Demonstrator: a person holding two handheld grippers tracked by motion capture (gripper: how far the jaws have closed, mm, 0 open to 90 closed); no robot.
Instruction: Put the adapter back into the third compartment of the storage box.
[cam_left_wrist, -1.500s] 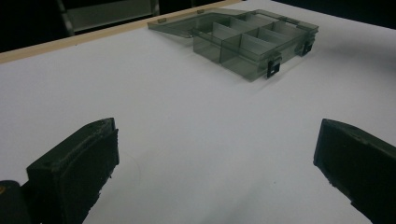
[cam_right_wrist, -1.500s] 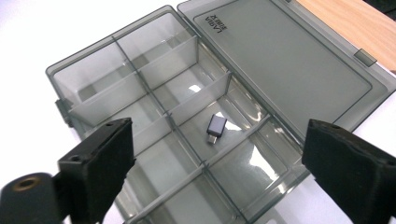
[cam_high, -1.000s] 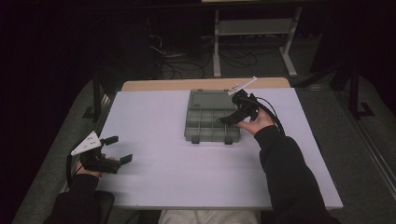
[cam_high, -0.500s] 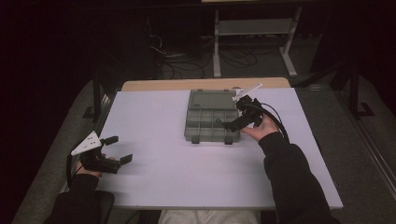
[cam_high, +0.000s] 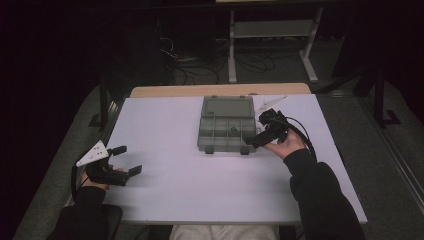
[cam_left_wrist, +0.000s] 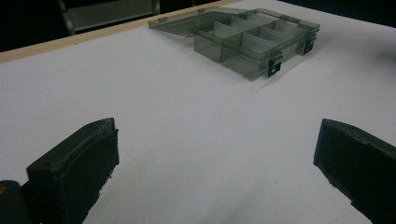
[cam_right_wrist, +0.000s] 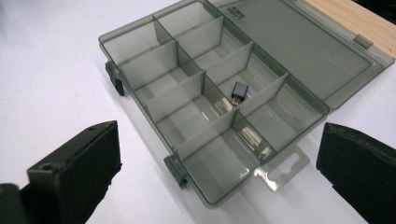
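White table | organizer box open near far edge, small adapter now inside | right gripper withdrawn, wide open, empty | left gripper open, idle.

In the right gripper view, the right gripper is being held with its two black jaws spread wide, one at the lower left of the frame and one at the lower right, nothing being gripped between them. A smoky clear compartment box is being shown open in the centre on the white table, its lid lying flat toward the upper right. A small dark USB adapter is being seen in a middle compartment, leaning at a divider.
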